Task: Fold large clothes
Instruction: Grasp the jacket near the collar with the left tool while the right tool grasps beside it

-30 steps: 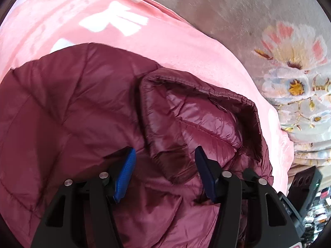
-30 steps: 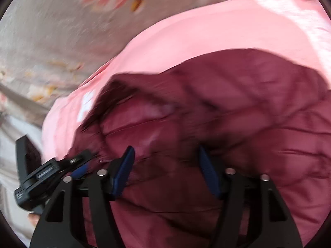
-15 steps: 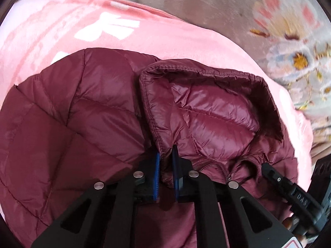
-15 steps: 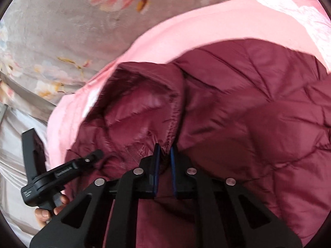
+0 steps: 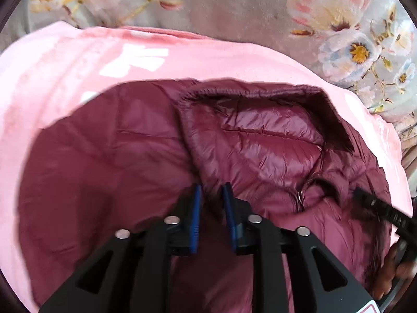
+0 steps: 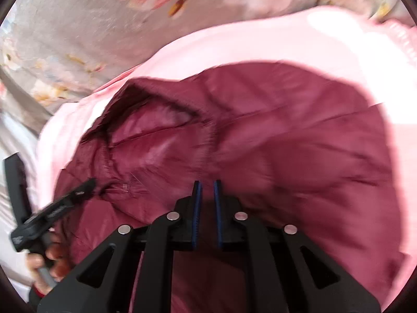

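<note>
While both sets of fingers pinch its fabric, the maroon puffer jacket [image 5: 109, 172] lies on a pink blanket [image 5: 65, 60] over a floral bedspread [image 5: 234, 7]. Left gripper [image 5: 211, 203]: clamped beside the hood [image 5: 260, 135]. Right gripper [image 6: 207, 200]: clamped likewise. Progress, judged: early; hood open, body unfolded, folds remain.

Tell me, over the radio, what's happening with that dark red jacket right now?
Left gripper shut on maroon puffer jacket beside the hood. Right gripper likewise pinching fabric. Jacket lies on pink blanket. Nothing blocking.
</note>
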Demonstrator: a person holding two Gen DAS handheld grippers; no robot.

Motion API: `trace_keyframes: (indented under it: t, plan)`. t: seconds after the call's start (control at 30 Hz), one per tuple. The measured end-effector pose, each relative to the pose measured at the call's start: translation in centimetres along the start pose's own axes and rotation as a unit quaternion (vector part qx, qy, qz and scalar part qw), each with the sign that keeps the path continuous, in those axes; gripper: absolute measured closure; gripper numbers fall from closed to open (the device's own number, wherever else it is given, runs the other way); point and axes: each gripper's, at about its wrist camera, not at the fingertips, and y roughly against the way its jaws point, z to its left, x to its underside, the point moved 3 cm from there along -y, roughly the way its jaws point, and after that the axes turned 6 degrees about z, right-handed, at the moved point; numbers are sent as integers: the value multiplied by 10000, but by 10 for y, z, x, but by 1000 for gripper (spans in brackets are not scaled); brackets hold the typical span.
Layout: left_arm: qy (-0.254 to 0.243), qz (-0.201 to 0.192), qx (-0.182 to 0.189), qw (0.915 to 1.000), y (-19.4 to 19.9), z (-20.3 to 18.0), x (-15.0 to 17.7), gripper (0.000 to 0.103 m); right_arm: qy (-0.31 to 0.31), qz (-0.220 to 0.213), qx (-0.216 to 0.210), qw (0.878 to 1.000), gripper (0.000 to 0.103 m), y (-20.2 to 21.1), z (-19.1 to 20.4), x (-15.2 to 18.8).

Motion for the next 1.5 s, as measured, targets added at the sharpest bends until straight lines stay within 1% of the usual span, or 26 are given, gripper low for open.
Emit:
trace_keyframes:
  t: [0.03, 0.07, 0.1, 0.13, 0.17, 0.2, 0.27, 0.33, 0.37, 0.43, 0.5, 0.53, 0.57, 0.6, 0.63, 0.7, 0.73, 0.77, 0.8, 0.87, 0.93, 1.0, 1.1, 1.23, 1.4, 1.5]
  plan:
    - [18, -21, -104, 9999, 6, 1, -1, 74, 3, -187, 138, 9997, 89, 11, -1, -6]
    - [78, -86, -173, 9998, 15, 6, -6, 73, -10, -308, 195, 9993, 87, 17, 0, -11]
    - [177, -153, -162, 9996, 20, 6, -15, 73, -35, -527, 166, 9985, 86, 26, 4, -24]
    - [332, -206, -144, 9991, 26, 9, -24, 72, -42, -628, 108, 9980, 86, 28, 8, -33]
    - [551, -245, -60, 9982, 31, 11, -41, 72, -31, -727, 15, 9973, 86, 29, 15, -45]
    - [667, -270, 29, 9974, 33, 11, -52, 73, -8, -796, -173, 9967, 86, 26, 25, -60]
    - [859, -308, 207, 9956, 32, 3, -78, 72, -42, -852, -528, 9950, 86, 15, 41, -83]
    - [934, -278, 432, 9943, 25, -6, -98, 72, -106, -827, -544, 9950, 86, -1, 55, -102]
    - [992, -265, 468, 9936, 19, -10, -105, 73, -72, -796, -558, 9952, 86, -9, 62, -107]
    - [1023, -119, 483, 9935, 0, -18, -114, 73, 128, -571, -420, 9974, 86, -31, 77, -112]
    - [949, 168, 439, 9944, -23, -24, -114, 73, 373, -269, -205, 9987, 86, -51, 81, -106]
    - [929, 328, 355, 9945, -35, -25, -112, 73, 479, -161, -153, 9986, 86, -58, 82, -101]
    - [971, 351, 238, 9944, -43, -22, -107, 74, 593, -93, -101, 9981, 86, -63, 81, -94]
    - [964, 351, 249, 9944, -46, -20, -103, 76, 673, -72, -98, 9977, 86, -64, 81, -89]
    - [943, 353, 275, 9945, -48, -18, -99, 76, 733, -45, -97, 9973, 86, -65, 78, -84]
    - [825, 374, 248, 9956, -53, -14, -90, 76, 824, 30, 26, 9966, 87, -68, 69, -76]
    - [748, 362, 177, 9964, -55, -12, -85, 76, 867, 68, 136, 9961, 90, -71, 62, -73]
    - [681, 350, 114, 9970, -56, -12, -83, 79, 871, 77, 161, 9960, 90, -72, 58, -72]
    - [580, 326, 50, 9978, -56, -12, -80, 81, 834, 75, 114, 9964, 90, -73, 53, -71]
    - [351, 222, -169, 9990, -58, -15, -77, 81, 725, 55, -15, 9974, 91, -72, 46, -71]
    - [79, 61, -437, 9990, -61, -20, -71, 81, 700, 43, -34, 9975, 91, -75, 44, -71]
    - [-210, -162, -779, 9966, -64, -29, -64, 81, 759, 15, 49, 9971, 91, -79, 45, -69]
    - [-459, -462, -1185, 9908, -68, -36, -58, 81, 939, -114, 290, 9951, 91, -82, 52, -66]
    - [-386, -581, -1250, 9897, -69, -35, -57, 82, 1164, -235, 639, 9909, 91, -85, 61, -62]
    - [-444, -598, -1332, 9883, -70, -37, -59, 82, 1268, -262, 829, 9881, 90, -86, 63, -62]
    - [-481, -600, -1410, 9870, -72, -39, -60, 81, 1285, -266, 849, 9877, 90, -85, 63, -61]
